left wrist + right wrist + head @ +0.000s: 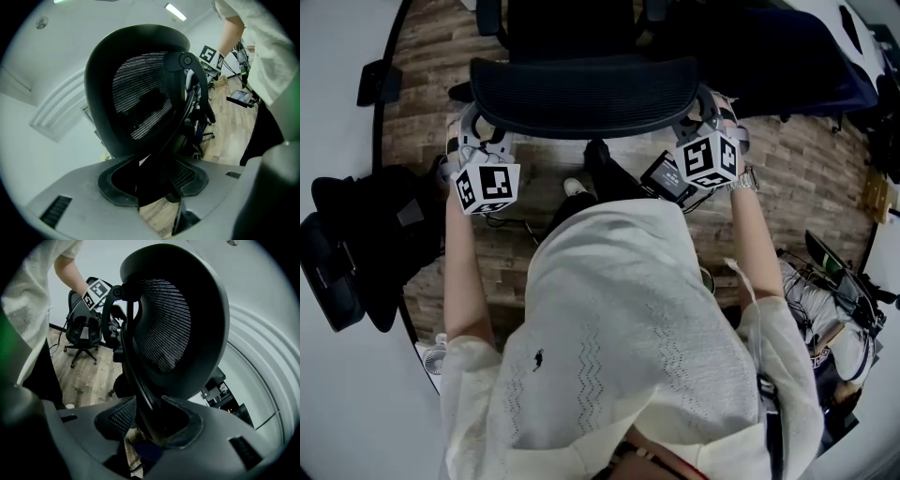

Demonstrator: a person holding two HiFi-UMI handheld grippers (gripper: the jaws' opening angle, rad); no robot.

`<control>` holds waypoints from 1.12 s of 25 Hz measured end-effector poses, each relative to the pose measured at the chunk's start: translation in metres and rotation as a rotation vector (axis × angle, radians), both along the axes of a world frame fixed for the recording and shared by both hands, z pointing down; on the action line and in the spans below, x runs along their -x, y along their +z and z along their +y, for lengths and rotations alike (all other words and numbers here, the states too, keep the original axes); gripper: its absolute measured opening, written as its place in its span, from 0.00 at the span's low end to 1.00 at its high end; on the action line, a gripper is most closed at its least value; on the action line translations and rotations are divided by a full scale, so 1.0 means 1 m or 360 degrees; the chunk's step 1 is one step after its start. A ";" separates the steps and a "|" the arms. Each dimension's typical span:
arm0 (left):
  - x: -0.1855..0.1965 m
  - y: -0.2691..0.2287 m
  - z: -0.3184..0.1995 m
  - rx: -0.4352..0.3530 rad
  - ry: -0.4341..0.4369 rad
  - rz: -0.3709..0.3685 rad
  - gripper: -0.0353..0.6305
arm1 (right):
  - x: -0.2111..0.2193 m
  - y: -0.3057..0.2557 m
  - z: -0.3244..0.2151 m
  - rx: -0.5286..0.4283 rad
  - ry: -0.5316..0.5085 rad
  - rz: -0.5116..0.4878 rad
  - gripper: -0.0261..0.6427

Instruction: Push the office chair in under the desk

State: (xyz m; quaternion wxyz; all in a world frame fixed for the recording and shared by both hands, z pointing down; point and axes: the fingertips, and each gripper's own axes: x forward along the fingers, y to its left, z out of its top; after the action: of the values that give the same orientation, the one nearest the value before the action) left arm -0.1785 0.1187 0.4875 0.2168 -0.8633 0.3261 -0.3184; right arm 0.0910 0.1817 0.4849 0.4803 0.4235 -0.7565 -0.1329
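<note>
The black office chair shows from above in the head view, its curved mesh backrest (581, 94) right in front of the person. My left gripper (475, 131) is clamped on the backrest's left end and my right gripper (701, 120) on its right end. In the left gripper view the grey jaws stand closed on the backrest rim (140, 117), with the gripper (154, 187) at its lower edge. The right gripper (150, 427) likewise grips the backrest's frame (178, 324). I cannot make out the desk clearly.
A black bag and jacket (366, 234) lie on the wood floor at the left. Cables and gear (834, 281) crowd the right side. A second office chair (82, 333) stands behind the person. A small black device (666, 176) lies on the floor by the person's feet.
</note>
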 end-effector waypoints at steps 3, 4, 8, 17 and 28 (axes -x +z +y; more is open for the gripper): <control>-0.003 -0.001 -0.003 0.0009 0.0014 0.0001 0.33 | -0.003 -0.001 -0.004 0.0004 0.0004 -0.0007 0.29; -0.004 -0.001 -0.004 0.0012 0.0017 0.0003 0.33 | -0.005 -0.001 -0.005 0.0004 0.0007 -0.0010 0.29; -0.006 -0.002 -0.008 0.0018 0.0021 0.0015 0.33 | -0.006 -0.001 -0.010 0.0008 0.0012 -0.0033 0.29; -0.005 0.001 -0.029 0.0044 0.0028 0.0011 0.33 | -0.003 0.000 -0.027 0.0006 0.0044 -0.0066 0.29; -0.010 0.002 -0.058 0.0058 0.0102 0.0008 0.33 | -0.007 0.000 -0.058 0.0039 0.0071 -0.0124 0.29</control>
State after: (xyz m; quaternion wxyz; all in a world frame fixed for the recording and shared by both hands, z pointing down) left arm -0.1686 0.0610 0.4896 0.2105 -0.8779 0.2929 -0.3150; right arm 0.0984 0.1233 0.4853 0.4584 0.4391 -0.7667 -0.0963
